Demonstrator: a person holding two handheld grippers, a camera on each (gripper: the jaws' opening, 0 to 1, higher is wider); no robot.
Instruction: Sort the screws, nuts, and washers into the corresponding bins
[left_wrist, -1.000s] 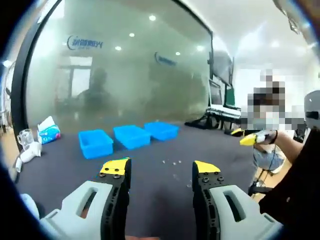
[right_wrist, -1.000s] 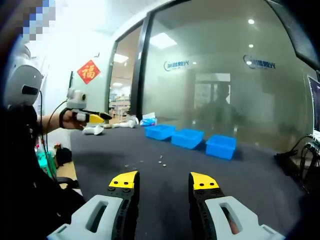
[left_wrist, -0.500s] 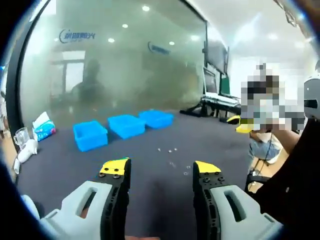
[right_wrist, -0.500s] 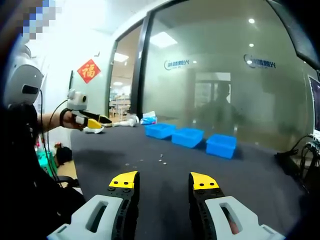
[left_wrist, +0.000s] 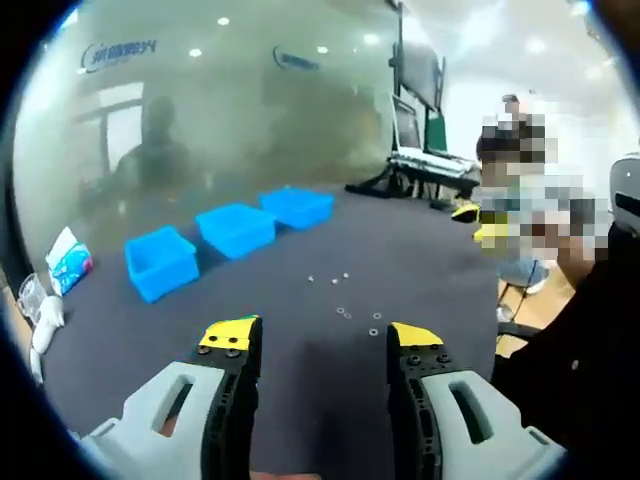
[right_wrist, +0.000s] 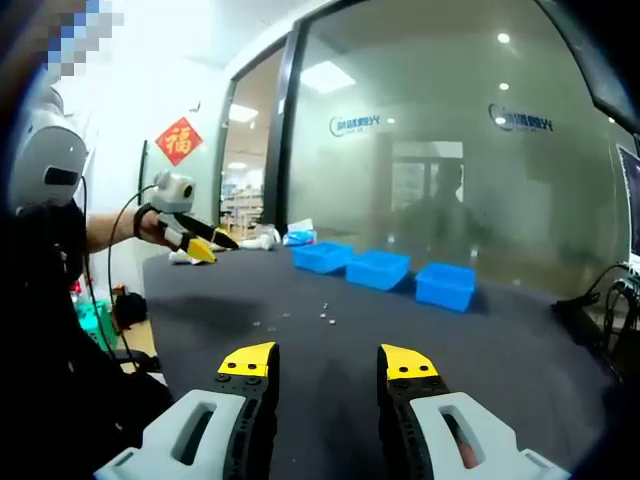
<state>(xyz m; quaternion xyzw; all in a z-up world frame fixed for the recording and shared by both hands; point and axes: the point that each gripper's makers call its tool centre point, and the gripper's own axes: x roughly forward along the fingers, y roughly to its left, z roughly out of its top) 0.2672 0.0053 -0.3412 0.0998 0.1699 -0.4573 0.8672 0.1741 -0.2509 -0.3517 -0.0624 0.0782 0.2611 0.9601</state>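
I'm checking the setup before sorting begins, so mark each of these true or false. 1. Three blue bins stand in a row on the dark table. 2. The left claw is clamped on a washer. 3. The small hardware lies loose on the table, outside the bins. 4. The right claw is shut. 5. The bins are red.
1. True: three blue bins stand in a row on the dark table.
2. False: the left claw is open, holding nothing.
3. True: the small hardware lies scattered on the table, apart from the bins.
4. False: the right claw is open.
5. False: they are blue.
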